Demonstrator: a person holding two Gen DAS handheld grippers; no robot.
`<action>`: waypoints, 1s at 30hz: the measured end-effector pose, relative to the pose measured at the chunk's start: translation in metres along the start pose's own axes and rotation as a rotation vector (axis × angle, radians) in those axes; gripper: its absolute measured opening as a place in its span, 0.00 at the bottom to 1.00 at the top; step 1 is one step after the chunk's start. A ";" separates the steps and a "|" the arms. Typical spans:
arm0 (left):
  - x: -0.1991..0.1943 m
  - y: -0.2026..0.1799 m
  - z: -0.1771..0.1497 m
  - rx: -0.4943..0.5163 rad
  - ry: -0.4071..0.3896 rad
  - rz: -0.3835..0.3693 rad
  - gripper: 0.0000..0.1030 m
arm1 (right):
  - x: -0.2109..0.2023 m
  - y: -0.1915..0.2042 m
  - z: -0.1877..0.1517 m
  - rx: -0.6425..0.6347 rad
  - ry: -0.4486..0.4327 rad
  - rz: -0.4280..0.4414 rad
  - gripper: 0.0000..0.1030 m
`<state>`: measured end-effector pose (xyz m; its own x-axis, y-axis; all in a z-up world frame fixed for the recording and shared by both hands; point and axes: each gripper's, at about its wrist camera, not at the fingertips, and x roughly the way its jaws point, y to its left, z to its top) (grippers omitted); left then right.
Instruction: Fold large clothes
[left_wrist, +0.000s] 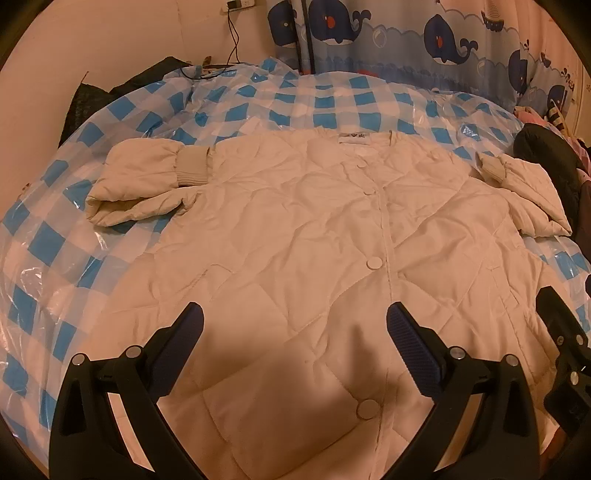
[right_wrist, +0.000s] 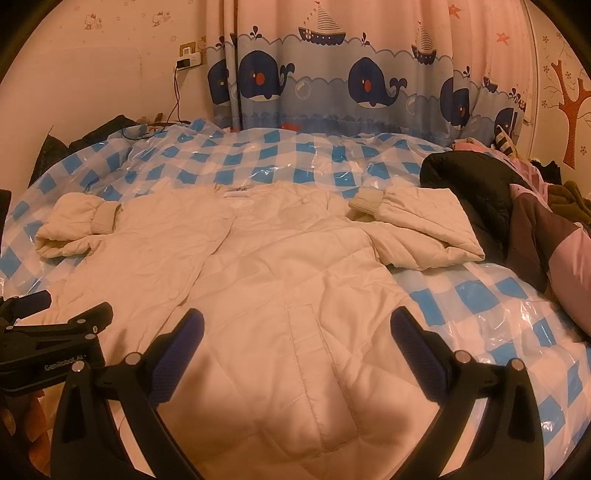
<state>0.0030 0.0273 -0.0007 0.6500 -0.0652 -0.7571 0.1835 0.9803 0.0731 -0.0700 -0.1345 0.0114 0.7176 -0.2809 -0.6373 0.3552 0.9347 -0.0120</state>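
Note:
A cream quilted jacket (left_wrist: 314, 236) lies flat and buttoned on the bed, collar away from me. Its two sleeves are folded back, cuffs pointing inward: left sleeve (left_wrist: 147, 184), right sleeve (left_wrist: 524, 192). My left gripper (left_wrist: 295, 325) hovers open over the lower front, near the button placket, with nothing between its fingers. In the right wrist view the same jacket (right_wrist: 288, 258) spreads out, with my right gripper (right_wrist: 297, 328) open above the lower right panel by a pocket seam. The right gripper's body shows at the right edge of the left wrist view (left_wrist: 561, 332).
A blue-and-white checked plastic sheet (left_wrist: 258, 99) covers the bed under the jacket. Dark and pink clothes (right_wrist: 517, 206) pile up at the right side. A whale-print curtain (right_wrist: 369, 81) hangs behind, and a cable (right_wrist: 173, 99) runs down the wall from a socket.

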 end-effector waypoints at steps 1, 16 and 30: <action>0.001 -0.001 -0.001 0.000 0.001 0.000 0.93 | 0.000 0.000 0.000 0.000 0.001 0.001 0.95; 0.022 -0.024 0.004 0.001 0.042 -0.028 0.93 | 0.040 -0.076 0.076 -0.092 -0.051 -0.114 0.95; 0.035 -0.018 0.004 -0.012 0.062 -0.004 0.93 | 0.220 -0.106 0.105 -0.412 0.236 -0.219 0.94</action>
<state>0.0256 0.0062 -0.0256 0.6020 -0.0580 -0.7964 0.1771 0.9822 0.0624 0.1136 -0.3187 -0.0466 0.4817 -0.4671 -0.7415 0.1826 0.8810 -0.4364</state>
